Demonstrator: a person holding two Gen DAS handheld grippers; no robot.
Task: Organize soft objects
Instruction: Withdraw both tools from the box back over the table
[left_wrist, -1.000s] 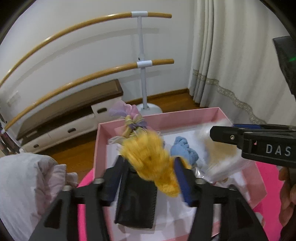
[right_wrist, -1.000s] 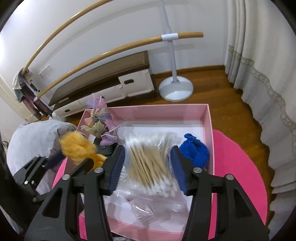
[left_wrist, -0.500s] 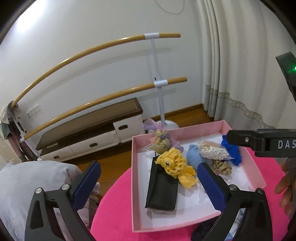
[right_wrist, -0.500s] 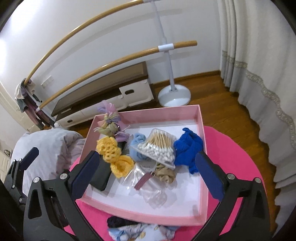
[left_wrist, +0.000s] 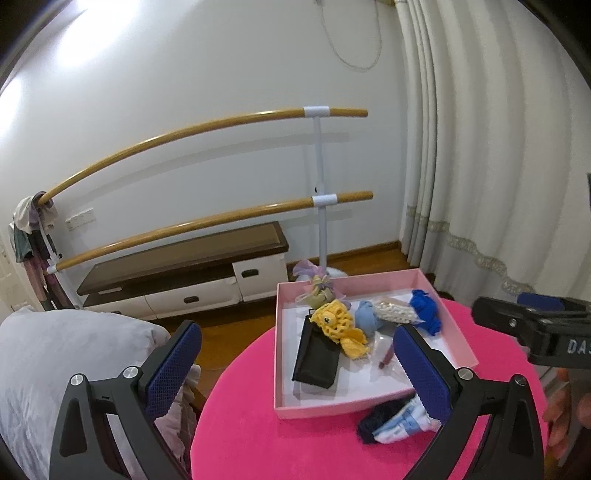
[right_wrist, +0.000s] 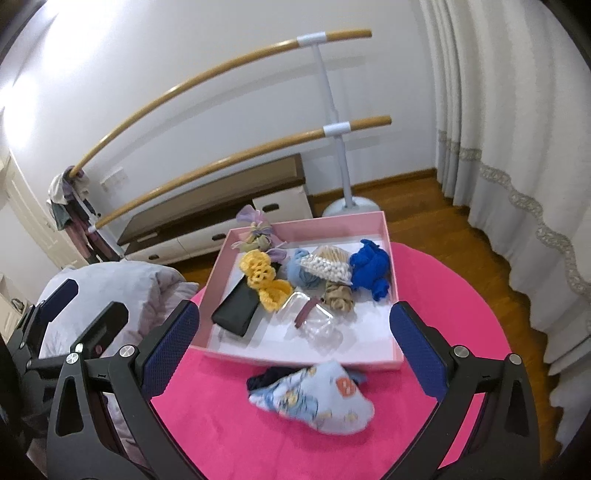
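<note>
A pink box sits on a round pink table. Inside lie a yellow crochet piece, a black pouch, a light blue cloth, a bag of cotton swabs, a royal blue cloth, a beige scrunchie and a clear packet. A patterned light blue sock lies on the table in front of the box. My right gripper is open and empty, held back above the table. My left gripper is open and empty too, left of the box.
A pale grey cushion lies left of the table. Behind stand a low cabinet, a two-rail wooden barre and curtains at the right. A purple bow ornament sits at the box's far corner.
Both grippers let go of the yellow crochet piece and the cotton swab bag, opened wide, and pulled back and up from the box. Both items now lie in the box.
</note>
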